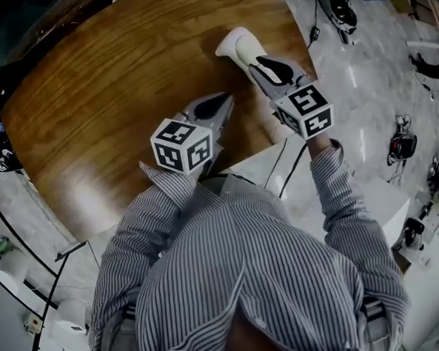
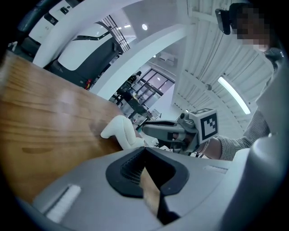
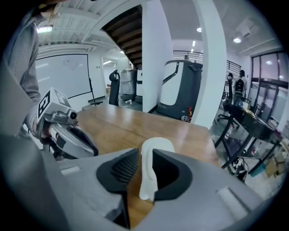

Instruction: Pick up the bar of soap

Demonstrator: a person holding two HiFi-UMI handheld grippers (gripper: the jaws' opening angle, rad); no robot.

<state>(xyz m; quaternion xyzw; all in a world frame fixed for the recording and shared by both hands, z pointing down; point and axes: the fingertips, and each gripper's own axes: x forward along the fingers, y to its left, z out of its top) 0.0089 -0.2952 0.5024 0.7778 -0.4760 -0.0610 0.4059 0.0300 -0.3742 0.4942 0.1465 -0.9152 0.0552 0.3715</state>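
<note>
The bar of soap [image 1: 240,47] is white and curved, and sits at the far right of the round wooden table [image 1: 110,89]. My right gripper [image 1: 253,61] reaches it from the near side. In the right gripper view the soap [image 3: 151,167] stands on edge between the jaws, against the right pad, with a strip of wood showing between it and the left pad. So the right gripper [image 3: 142,167] is open around it. My left gripper [image 1: 219,104] hovers a little to the soap's near left, shut and holding nothing. From the left gripper view the soap [image 2: 119,131] lies ahead, with the right gripper [image 2: 153,128] beside it.
The table edge runs close to the right of the soap, with a pale tiled floor [image 1: 361,73] and cables beyond it. A white cabinet top [image 1: 279,175] sits by the person's body, just below the grippers. Bare wood spreads to the left.
</note>
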